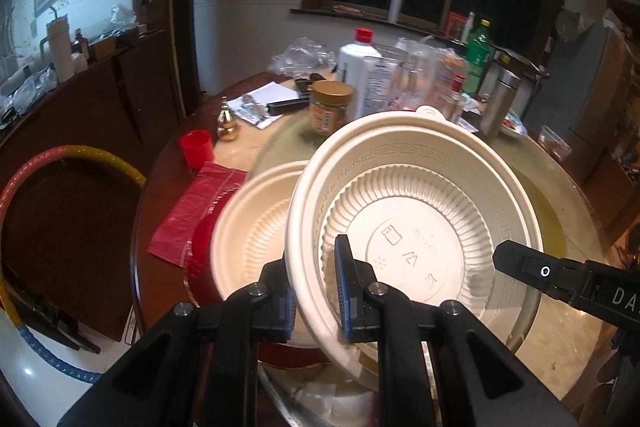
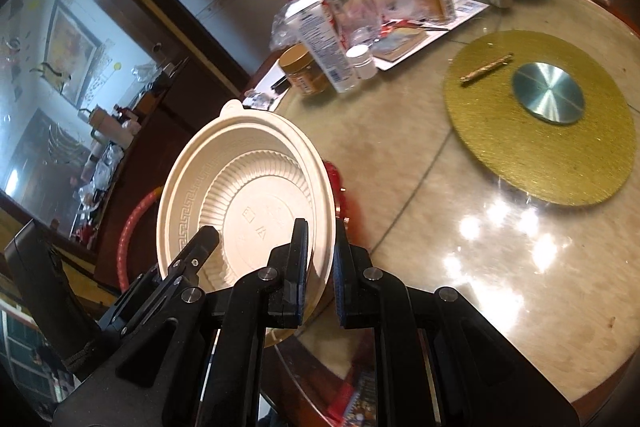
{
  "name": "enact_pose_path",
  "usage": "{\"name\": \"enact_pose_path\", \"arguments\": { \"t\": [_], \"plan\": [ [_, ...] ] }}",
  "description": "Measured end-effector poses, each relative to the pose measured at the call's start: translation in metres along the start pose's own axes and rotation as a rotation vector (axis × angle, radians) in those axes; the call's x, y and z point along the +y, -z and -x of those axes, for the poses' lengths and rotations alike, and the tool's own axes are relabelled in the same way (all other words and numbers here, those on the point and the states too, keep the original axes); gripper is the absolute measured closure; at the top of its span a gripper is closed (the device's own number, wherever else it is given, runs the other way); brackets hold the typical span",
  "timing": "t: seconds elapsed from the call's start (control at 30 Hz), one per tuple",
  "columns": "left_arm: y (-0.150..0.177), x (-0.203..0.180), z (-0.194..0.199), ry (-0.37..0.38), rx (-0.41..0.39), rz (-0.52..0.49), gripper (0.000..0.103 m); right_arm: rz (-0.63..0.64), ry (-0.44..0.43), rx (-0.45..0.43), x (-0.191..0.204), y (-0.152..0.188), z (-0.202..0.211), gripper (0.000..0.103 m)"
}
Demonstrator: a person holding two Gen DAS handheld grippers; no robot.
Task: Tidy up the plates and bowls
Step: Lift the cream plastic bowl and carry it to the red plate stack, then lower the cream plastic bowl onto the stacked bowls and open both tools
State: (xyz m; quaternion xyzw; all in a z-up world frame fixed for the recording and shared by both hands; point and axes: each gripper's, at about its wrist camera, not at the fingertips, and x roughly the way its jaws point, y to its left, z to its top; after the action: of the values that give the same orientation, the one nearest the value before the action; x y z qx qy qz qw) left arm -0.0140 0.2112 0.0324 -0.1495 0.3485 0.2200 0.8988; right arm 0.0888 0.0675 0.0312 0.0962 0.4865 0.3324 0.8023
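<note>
A cream plastic bowl (image 1: 416,227) with a ribbed inside and a key-pattern rim is held up, tilted, above the table. My left gripper (image 1: 316,291) is shut on its near left rim. My right gripper (image 2: 320,263) is shut on the opposite rim of the same bowl (image 2: 244,199); its finger shows in the left wrist view (image 1: 520,263). A second cream bowl (image 1: 252,227) sits below and left, on a red plate (image 1: 200,259). The left gripper's fingers (image 2: 196,251) show at the bowl's left edge in the right wrist view.
Round marble-look table (image 2: 460,227) with a gold turntable mat (image 2: 540,131). Bottles, jars and cups (image 1: 360,75) crowd the far side. A red cup (image 1: 196,149) and red bag (image 1: 192,211) lie left. A hoop (image 1: 48,163) leans at the far left.
</note>
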Motion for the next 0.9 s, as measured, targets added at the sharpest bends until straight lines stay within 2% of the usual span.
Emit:
{"name": "enact_pose_path", "arguments": {
  "t": [0.4,0.9],
  "plan": [
    [-0.005,0.034,-0.011,-0.046,0.012,0.045,0.088,0.023,-0.012,0.048,0.025,-0.005,-0.036,0.092],
    [-0.008,0.045,-0.022,-0.083,0.028,0.054,0.088,0.042,-0.008,0.084,0.033,-0.012,-0.058,0.092]
  ]
}}
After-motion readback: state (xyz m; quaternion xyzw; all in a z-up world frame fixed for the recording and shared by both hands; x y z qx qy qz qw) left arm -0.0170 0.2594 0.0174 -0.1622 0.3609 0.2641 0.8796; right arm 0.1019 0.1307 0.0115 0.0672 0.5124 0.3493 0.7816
